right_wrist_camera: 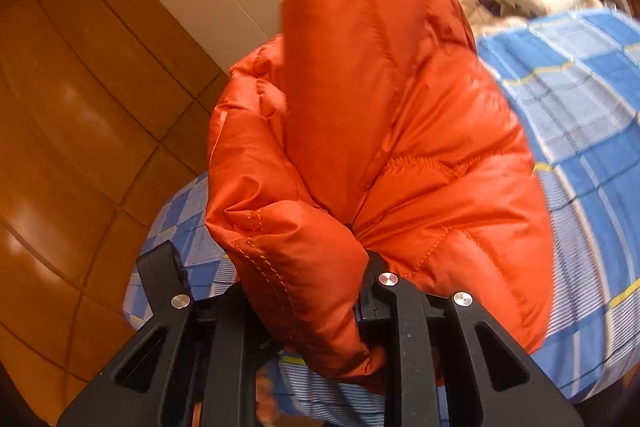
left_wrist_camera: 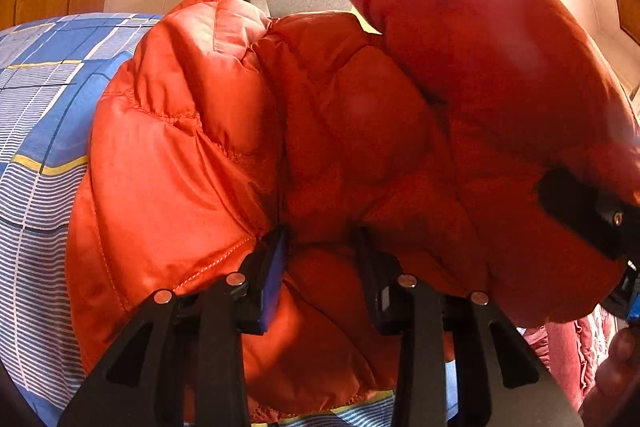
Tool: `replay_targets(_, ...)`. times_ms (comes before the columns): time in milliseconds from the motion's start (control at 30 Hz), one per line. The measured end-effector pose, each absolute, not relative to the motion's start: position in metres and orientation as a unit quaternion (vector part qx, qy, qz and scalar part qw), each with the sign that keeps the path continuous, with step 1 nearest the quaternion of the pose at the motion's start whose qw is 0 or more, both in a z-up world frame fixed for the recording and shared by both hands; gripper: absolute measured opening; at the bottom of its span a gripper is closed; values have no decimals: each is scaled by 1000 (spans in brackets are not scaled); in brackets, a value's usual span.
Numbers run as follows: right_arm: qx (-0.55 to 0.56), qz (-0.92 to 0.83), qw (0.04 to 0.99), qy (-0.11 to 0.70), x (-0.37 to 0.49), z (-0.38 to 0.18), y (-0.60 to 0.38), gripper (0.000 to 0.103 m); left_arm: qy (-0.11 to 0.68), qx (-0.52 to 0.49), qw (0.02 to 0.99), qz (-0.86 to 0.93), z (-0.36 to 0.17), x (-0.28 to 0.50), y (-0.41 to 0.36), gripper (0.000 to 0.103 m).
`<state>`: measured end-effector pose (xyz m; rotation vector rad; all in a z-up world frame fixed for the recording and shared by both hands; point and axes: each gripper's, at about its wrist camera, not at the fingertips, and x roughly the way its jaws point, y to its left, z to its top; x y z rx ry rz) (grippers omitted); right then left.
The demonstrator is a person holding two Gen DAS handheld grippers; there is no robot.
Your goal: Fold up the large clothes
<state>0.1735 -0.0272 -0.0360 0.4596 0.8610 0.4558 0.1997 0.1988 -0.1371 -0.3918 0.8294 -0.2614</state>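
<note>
orange puffer jacket [left_wrist_camera: 224,131] bunched over the checked bedspread [left_wrist_camera: 36,99], both grippers' fingers clamped on it.

The left gripper [left_wrist_camera: 322,247] points downward at a slant, and its two fingers [left_wrist_camera: 272,267] are closed on a thick fold of the orange jacket [left_wrist_camera: 180,131]. The right gripper [right_wrist_camera: 320,267] also slants downward, with a bunch of the same jacket pinched between its jaws. At the far right of the left view, the right gripper appears as a black part.
</note>
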Motion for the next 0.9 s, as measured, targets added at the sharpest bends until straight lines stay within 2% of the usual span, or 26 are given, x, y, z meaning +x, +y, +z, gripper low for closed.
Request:
replay_targets(300, 227, 219, 844, 433, 169, -53, 8, 21, 402, -190, 886, -133, -136, 199, 201, 32)
replay_targets(400, 217, 220, 842, 441, 167, -66, 21, 21, 402, -196, 885, -131, -136, 198, 207, 24)
replay_targets(567, 204, 234, 839, 446, 166, -73, 27, 21, 401, -202, 883, -135, -131, 186, 218, 25)
replay_targets(667, 194, 238, 840, 447, 167, -76, 26, 21, 391, -221, 883, -138, -125, 178, 227, 34)
replay_targets(700, 194, 238, 840, 448, 166, -77, 25, 21, 386, -225, 884, -135, -122, 176, 230, 41)
replay_targets(733, 191, 239, 840, 447, 164, -74, 26, 21, 382, -229, 885, -134, -119, 172, 234, 44)
replay_targets(900, 180, 248, 845, 438, 162, -70, 24, 22, 373, -246, 886, -125, -115, 162, 252, 49)
